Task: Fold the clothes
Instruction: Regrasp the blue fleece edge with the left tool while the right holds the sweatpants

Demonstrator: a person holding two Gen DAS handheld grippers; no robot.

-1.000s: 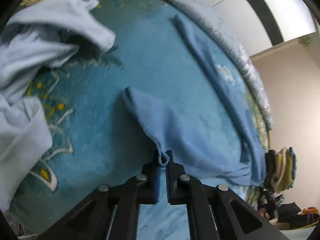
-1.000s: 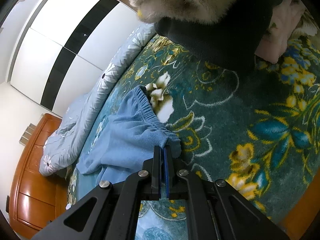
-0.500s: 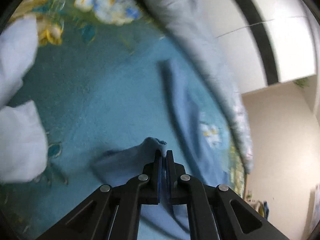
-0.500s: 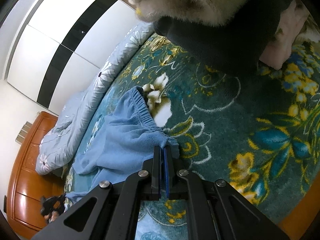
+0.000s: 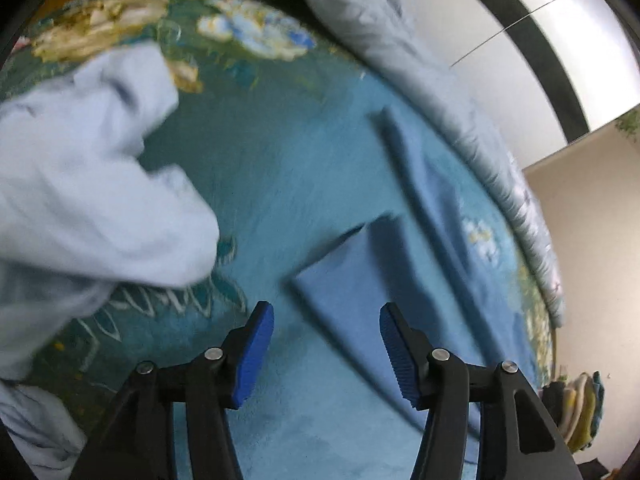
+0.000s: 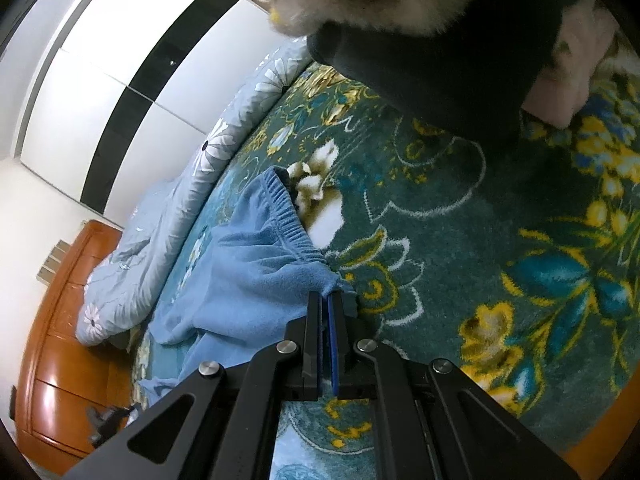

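Note:
Blue fleece trousers [image 5: 360, 288] lie on the teal floral blanket [image 5: 280, 184], one leg stretched away along the far side [image 5: 424, 168]. My left gripper [image 5: 326, 316] is open and empty just above the near trouser leg end. In the right wrist view the trousers' elastic waistband [image 6: 288, 216] faces me. My right gripper [image 6: 325, 300] is shut on the waistband corner and holds it low over the blanket [image 6: 500, 280].
Pale blue garments [image 5: 80, 200] lie heaped at the left. A grey floral quilt [image 5: 440, 92] runs along the far edge. A stack of folded clothes [image 6: 420, 32], cream, black and pink, looms at the top right. A wooden bed frame [image 6: 60, 340] is at the left.
My left gripper has opened and let go of the trouser leg end, which now lies on the blanket. The right gripper keeps its hold and has barely moved.

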